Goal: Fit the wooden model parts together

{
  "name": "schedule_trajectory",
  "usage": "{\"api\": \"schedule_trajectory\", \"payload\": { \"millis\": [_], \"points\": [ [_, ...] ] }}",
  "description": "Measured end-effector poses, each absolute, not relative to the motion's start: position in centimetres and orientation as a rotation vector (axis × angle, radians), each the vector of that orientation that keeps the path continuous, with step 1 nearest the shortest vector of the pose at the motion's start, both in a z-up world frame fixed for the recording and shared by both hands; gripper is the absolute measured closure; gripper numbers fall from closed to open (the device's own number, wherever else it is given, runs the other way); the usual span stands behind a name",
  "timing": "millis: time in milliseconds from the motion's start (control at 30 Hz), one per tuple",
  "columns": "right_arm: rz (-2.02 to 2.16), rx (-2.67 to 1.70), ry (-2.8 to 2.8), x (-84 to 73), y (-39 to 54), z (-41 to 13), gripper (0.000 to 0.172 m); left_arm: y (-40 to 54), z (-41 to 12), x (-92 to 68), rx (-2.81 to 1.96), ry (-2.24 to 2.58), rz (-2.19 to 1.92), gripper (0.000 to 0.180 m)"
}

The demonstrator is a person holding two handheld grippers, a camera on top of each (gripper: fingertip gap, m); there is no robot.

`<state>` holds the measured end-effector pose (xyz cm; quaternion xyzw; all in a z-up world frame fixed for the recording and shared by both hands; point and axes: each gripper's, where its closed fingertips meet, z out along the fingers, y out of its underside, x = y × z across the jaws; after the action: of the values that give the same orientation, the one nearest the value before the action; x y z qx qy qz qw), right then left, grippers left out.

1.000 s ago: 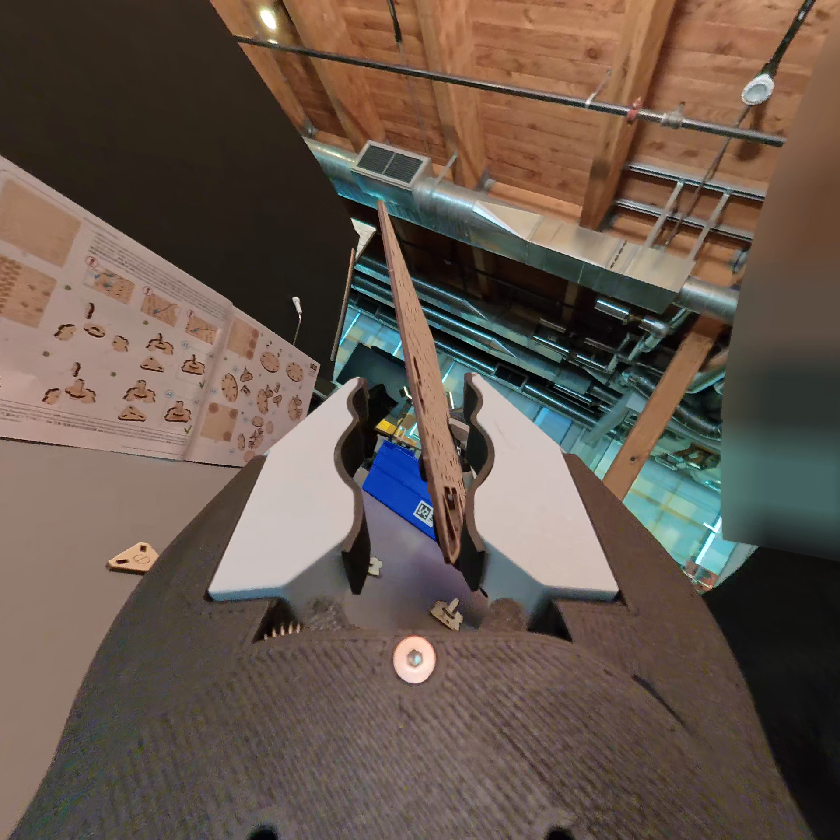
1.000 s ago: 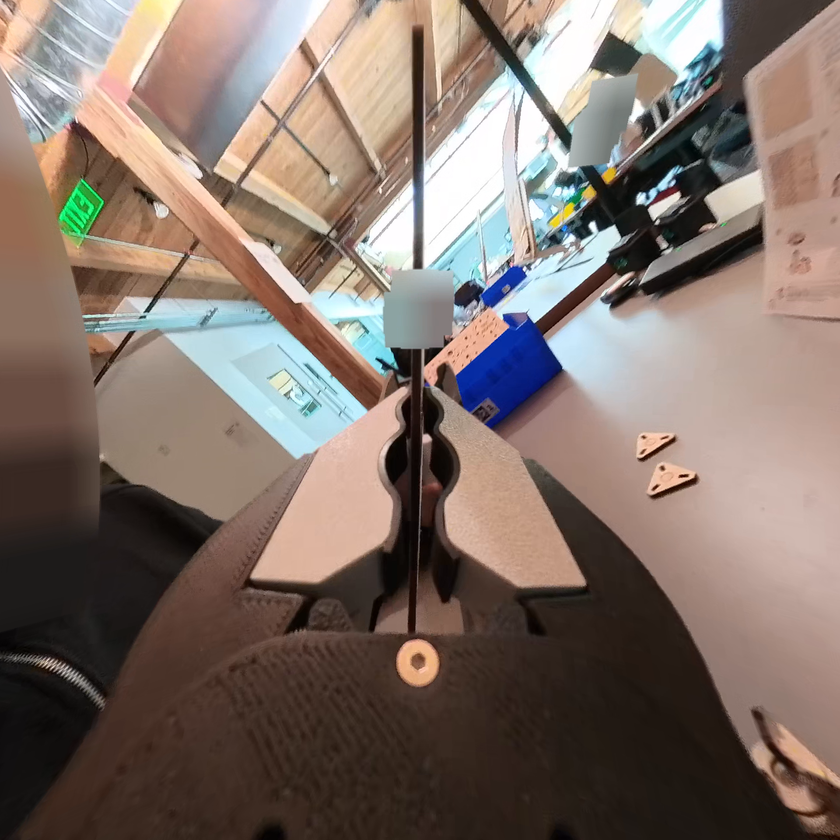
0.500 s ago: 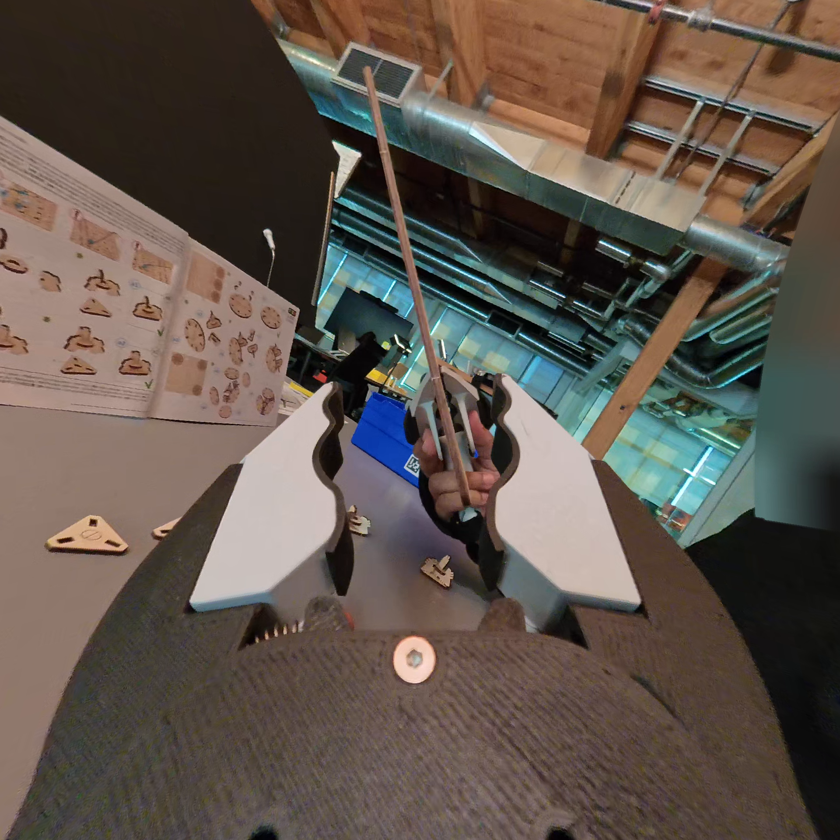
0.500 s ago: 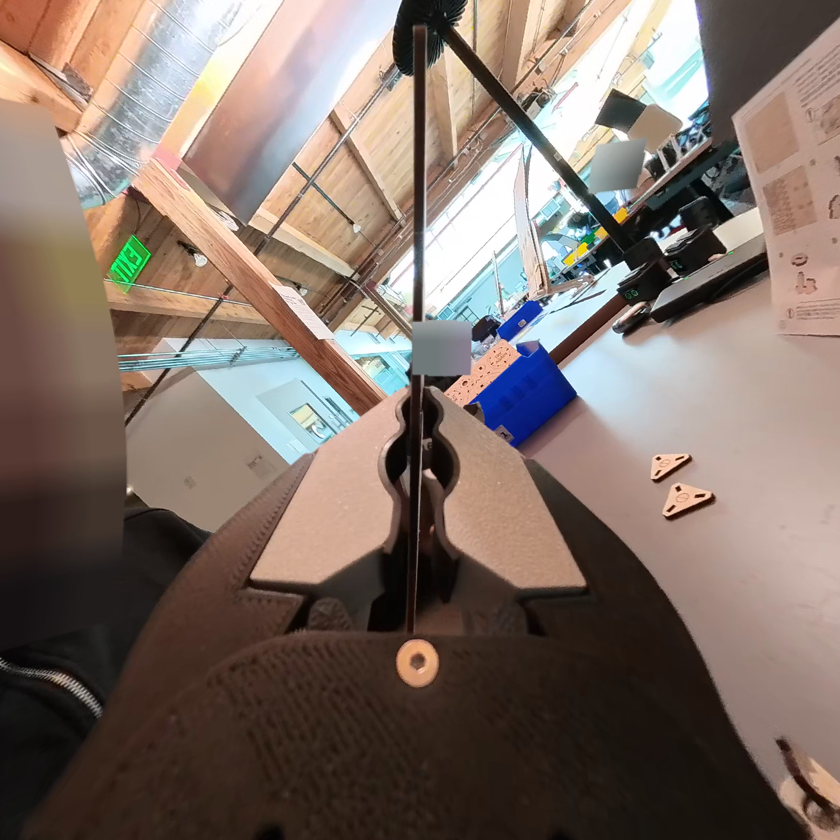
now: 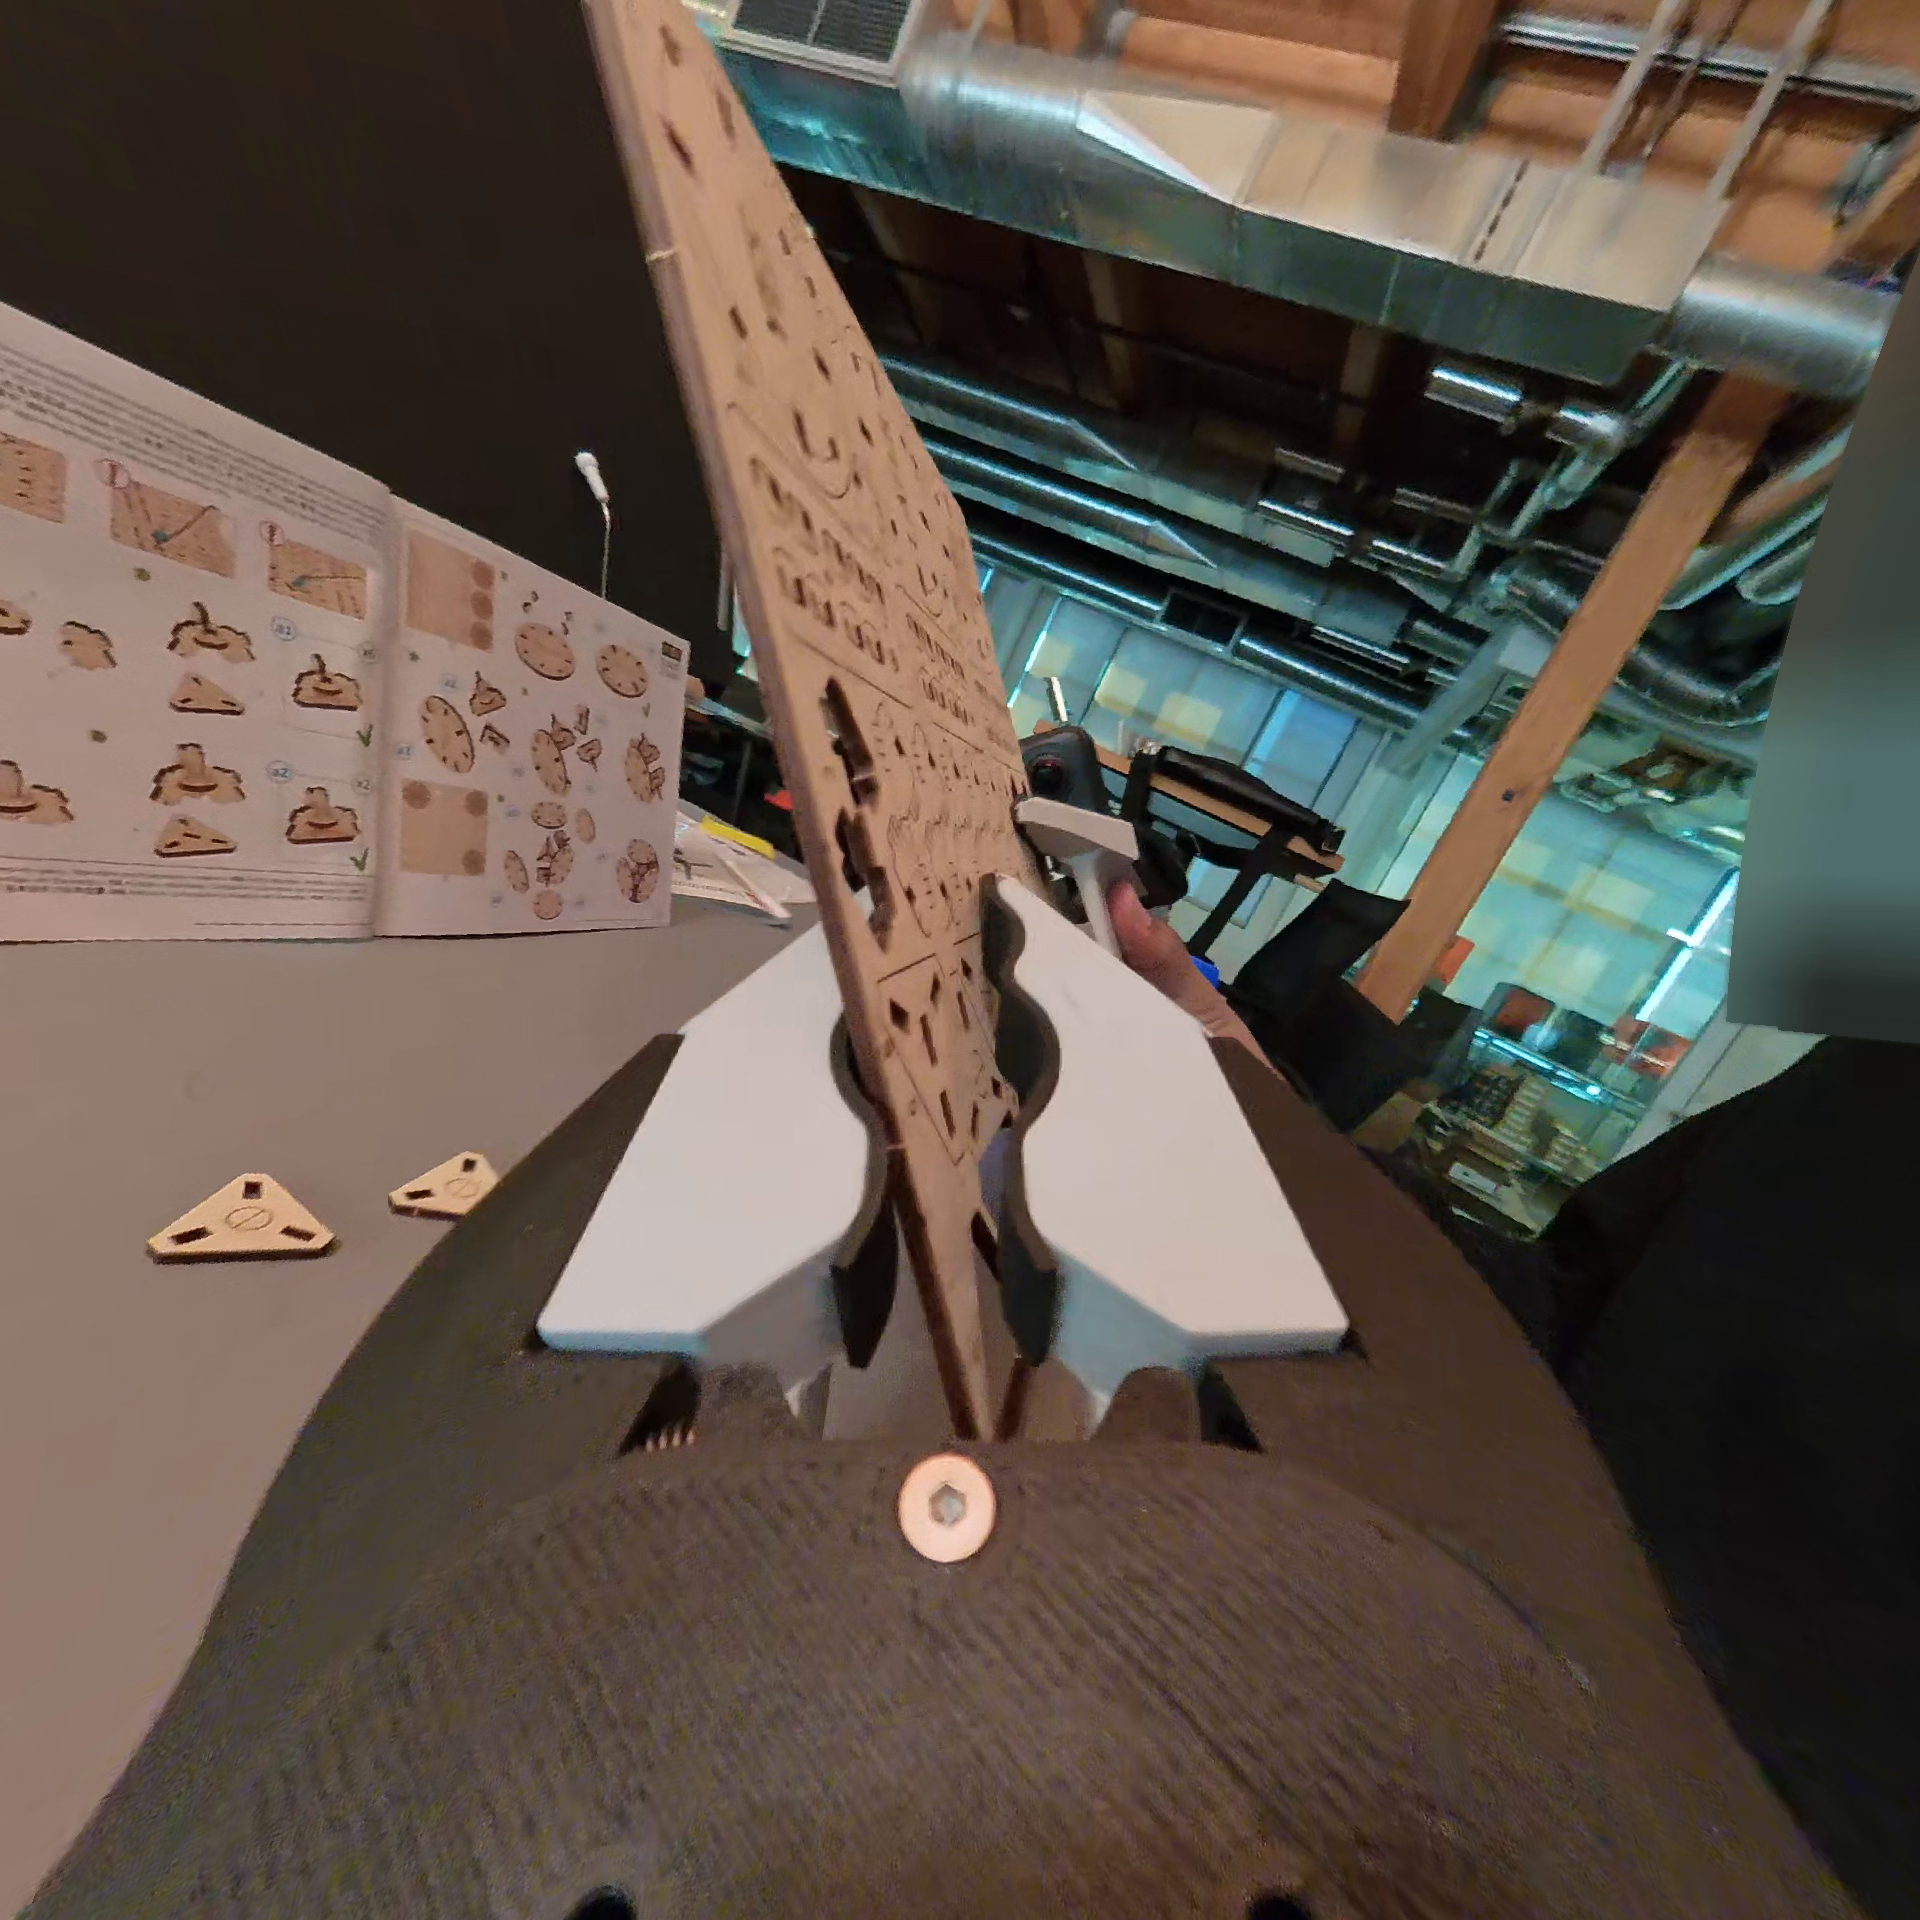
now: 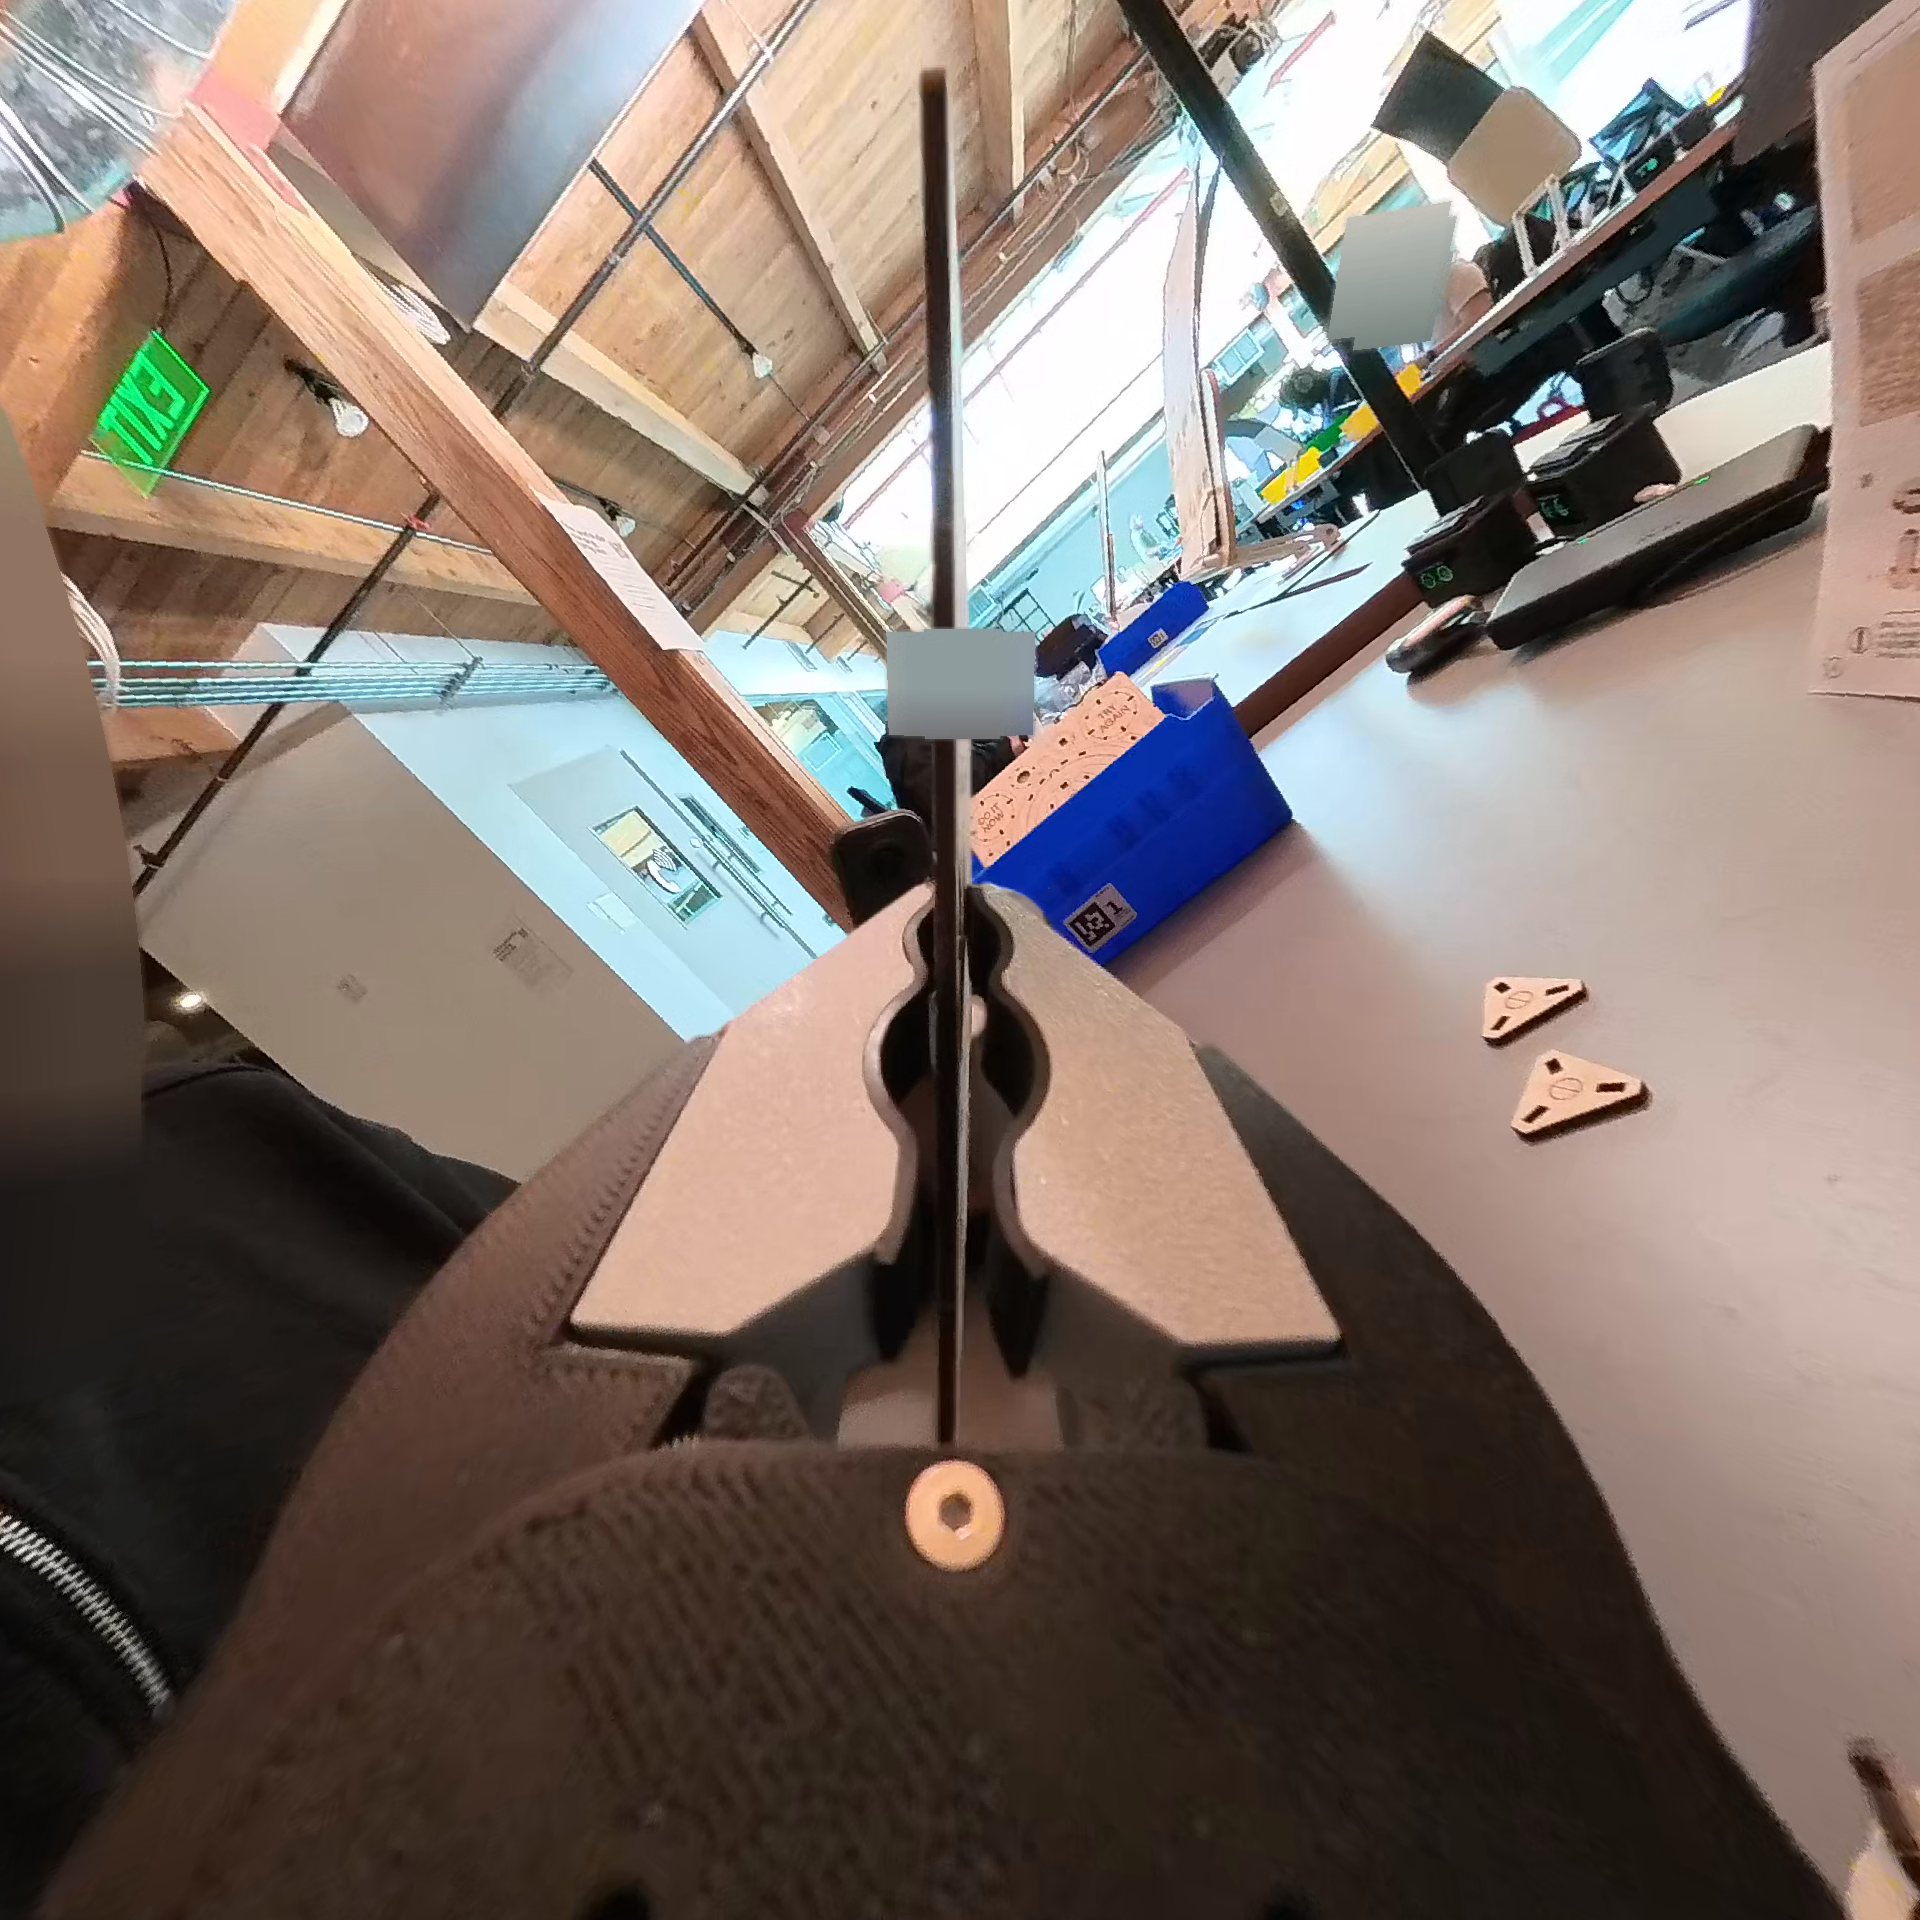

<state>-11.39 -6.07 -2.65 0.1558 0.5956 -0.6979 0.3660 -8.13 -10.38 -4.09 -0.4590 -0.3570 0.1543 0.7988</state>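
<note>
Both hand-held grippers raised, angled toward the ceiling, sharing one wooden sheet.

I see the left hand-held gripper (image 5: 940,1039) closed on the laser-cut wooden sheet (image 5: 831,582), which rises steeply between its fingers. The right hand-held gripper (image 6: 951,997) clamps the same sheet edge-on. Bare bench (image 6: 1558,831) lies alongside, with two triangular pieces (image 6: 1558,1049) and a blue bin (image 6: 1164,831) nearby.

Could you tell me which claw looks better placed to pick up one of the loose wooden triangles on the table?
Neither is free: the left claw and right claw both grip the wooden sheet. The triangles lie beside the right.
</note>
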Motion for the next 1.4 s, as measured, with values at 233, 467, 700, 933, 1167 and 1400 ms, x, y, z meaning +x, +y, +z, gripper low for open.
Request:
{"api": "schedule_trajectory", "payload": {
  "millis": [233, 467, 700, 933, 1167, 1400],
  "points": [
    [-1.791, 0.423, 1.441, -11.6, -6.2, -2.4, 0.168, -10.3, -3.4, -7.5, -0.974, -0.718, 0.257, 0.178],
    [-1.878, 0.524, 1.403, -13.6, -5.4, -2.0, 0.136, -12.2, -3.1, -7.9, -0.883, -0.758, 0.259, 0.178],
    [-1.906, 0.513, 1.480, -13.6, -5.6, -2.2, 0.136, -12.8, -2.7, -7.7, -0.828, -0.755, 0.225, 0.178],
    [-1.853, 0.467, 1.545, -12.3, -6.4, -2.9, 0.143, -12.8, -2.6, -7.7, -0.815, -0.750, 0.197, 0.178],
    [-1.800, 0.413, 1.540, -11.3, -6.6, -3.1, 0.166, -12.7, -2.6, -7.7, -0.813, -0.747, 0.185, 0.178],
    [-1.792, 0.402, 1.518, -11.2, -6.6, -3.0, 0.172, -12.7, -2.6, -7.6, -0.808, -0.747, 0.177, 0.178]
  ]
}}
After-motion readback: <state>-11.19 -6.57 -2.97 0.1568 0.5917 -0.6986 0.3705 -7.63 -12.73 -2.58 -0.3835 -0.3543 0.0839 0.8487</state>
